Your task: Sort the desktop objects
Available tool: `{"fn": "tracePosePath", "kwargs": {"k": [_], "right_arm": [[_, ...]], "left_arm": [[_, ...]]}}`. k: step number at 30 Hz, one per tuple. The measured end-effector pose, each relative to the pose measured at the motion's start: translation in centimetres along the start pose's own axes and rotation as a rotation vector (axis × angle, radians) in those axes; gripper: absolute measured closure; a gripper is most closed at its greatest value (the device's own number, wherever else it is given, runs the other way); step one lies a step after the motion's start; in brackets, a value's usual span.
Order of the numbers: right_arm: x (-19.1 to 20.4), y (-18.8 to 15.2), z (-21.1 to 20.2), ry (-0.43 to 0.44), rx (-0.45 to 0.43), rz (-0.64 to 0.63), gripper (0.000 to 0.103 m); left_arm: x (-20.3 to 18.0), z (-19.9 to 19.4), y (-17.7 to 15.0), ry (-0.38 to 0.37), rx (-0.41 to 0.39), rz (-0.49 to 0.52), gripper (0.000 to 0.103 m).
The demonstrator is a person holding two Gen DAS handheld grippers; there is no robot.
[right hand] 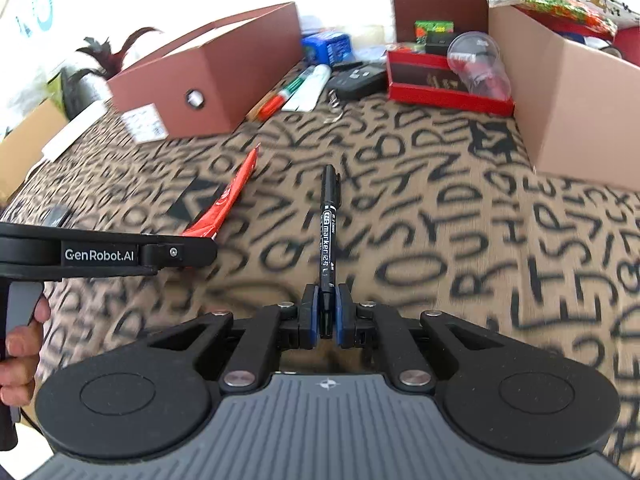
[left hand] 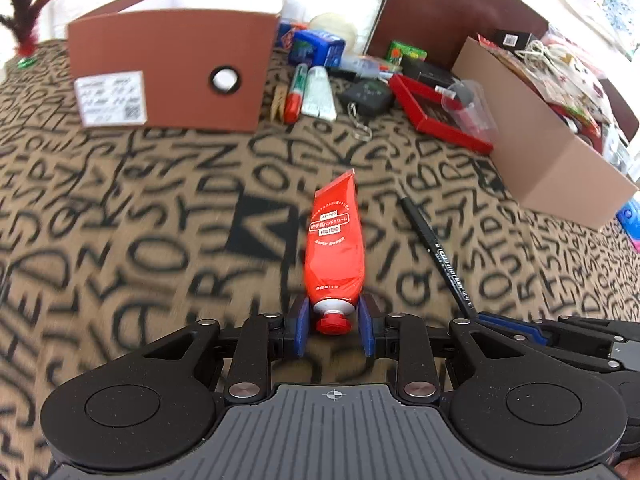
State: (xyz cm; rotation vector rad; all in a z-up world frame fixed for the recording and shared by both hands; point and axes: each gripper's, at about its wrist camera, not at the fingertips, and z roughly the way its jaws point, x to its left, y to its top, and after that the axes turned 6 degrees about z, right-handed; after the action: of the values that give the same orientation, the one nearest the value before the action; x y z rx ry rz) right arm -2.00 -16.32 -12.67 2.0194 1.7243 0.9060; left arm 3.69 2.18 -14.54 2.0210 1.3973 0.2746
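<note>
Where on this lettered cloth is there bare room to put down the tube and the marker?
Bare cloth lies in front of the brown box with the round hole, and in the middle strip between it and the open cardboard box. It is crowded at the back, between the boxes: tubes, the key fob, the red tray.

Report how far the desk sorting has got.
Done: the box on the right already holds packets. In hand: left tongs grip the red tube; right tongs grip the black marker. Left: the pile between the boxes, including the red tray.
</note>
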Motion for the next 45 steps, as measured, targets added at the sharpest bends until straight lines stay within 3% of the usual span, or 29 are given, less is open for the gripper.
{"fn": "tracePosePath", "kwargs": {"k": [1, 3, 4, 5, 10, 15, 18, 23, 25, 28, 30, 31, 32, 35, 37, 39, 41, 43, 45], "right_arm": [[0.1, -0.4, -0.3, 0.000, 0.001, 0.000, 0.093], [0.2, -0.8, -0.7, 0.000, -0.001, -0.003, 0.092], [0.2, -0.8, -0.7, -0.001, -0.003, -0.006, 0.092], [0.3, -0.7, -0.7, -0.003, -0.007, -0.006, 0.091], [0.6, -0.1, -0.2, -0.013, -0.027, -0.013, 0.075], [0.5, 0.8, 0.7, -0.017, -0.024, -0.020, 0.075], [0.5, 1.2, 1.1, -0.021, -0.023, -0.027, 0.075], [0.8, 1.5, 1.8, -0.030, -0.020, -0.047, 0.075], [1.0, 1.7, 2.0, -0.032, -0.018, -0.055, 0.075], [1.2, 1.8, 2.3, -0.033, -0.015, -0.061, 0.074], [1.3, 2.0, 2.4, -0.034, -0.015, -0.064, 0.074], [1.3, 2.0, 2.5, -0.035, -0.014, -0.065, 0.074], [1.3, 2.1, 2.6, -0.036, -0.014, -0.065, 0.074], [1.5, 2.1, 2.6, -0.038, -0.011, -0.075, 0.074], [1.5, 2.2, 2.7, -0.038, -0.010, -0.075, 0.074], [1.6, 2.3, 2.8, -0.043, -0.012, -0.078, 0.078], [1.7, 2.3, 3.0, -0.049, -0.015, -0.084, 0.085], [1.6, 2.5, 3.1, -0.045, -0.013, -0.076, 0.092], [1.6, 2.5, 3.0, -0.035, -0.008, -0.067, 0.092]], "left_arm": [[0.0, -0.4, -0.4, 0.004, -0.002, 0.002, 0.058], [-0.2, -1.1, -1.0, 0.033, -0.024, -0.003, 0.049], [-0.4, -1.4, -1.0, 0.044, -0.040, -0.001, 0.035], [-0.5, -1.6, -1.0, 0.057, -0.057, 0.007, 0.028], [-1.1, -0.8, 0.1, 0.066, -0.060, 0.037, 0.028], [-1.4, 1.0, 1.3, 0.042, -0.027, 0.064, 0.028], [-1.3, 1.7, 1.7, 0.026, -0.014, 0.062, 0.034], [-1.2, 2.0, 2.1, 0.018, -0.003, 0.062, 0.074], [-1.0, 2.1, 2.2, 0.009, 0.000, 0.050, 0.074], [-1.0, 2.3, 2.3, 0.001, -0.007, 0.056, 0.058], [-1.4, 2.5, 2.5, -0.006, -0.002, 0.075, 0.054], [-1.6, 2.5, 2.5, -0.001, -0.003, 0.091, 0.061], [-1.8, 2.5, 2.6, -0.007, -0.001, 0.100, 0.085], [-1.5, 2.7, 2.8, -0.039, 0.013, 0.066, 0.083], [-1.5, 2.9, 2.8, -0.042, 0.012, 0.063, 0.066], [-1.7, 3.1, 2.8, -0.043, 0.012, 0.065, 0.068], [-1.8, 3.1, 2.7, -0.046, 0.010, 0.068, 0.090], [-1.4, 3.2, 2.7, -0.072, 0.015, 0.034, 0.094], [-1.2, 3.1, 2.6, -0.093, 0.015, 0.009, 0.097]]}}
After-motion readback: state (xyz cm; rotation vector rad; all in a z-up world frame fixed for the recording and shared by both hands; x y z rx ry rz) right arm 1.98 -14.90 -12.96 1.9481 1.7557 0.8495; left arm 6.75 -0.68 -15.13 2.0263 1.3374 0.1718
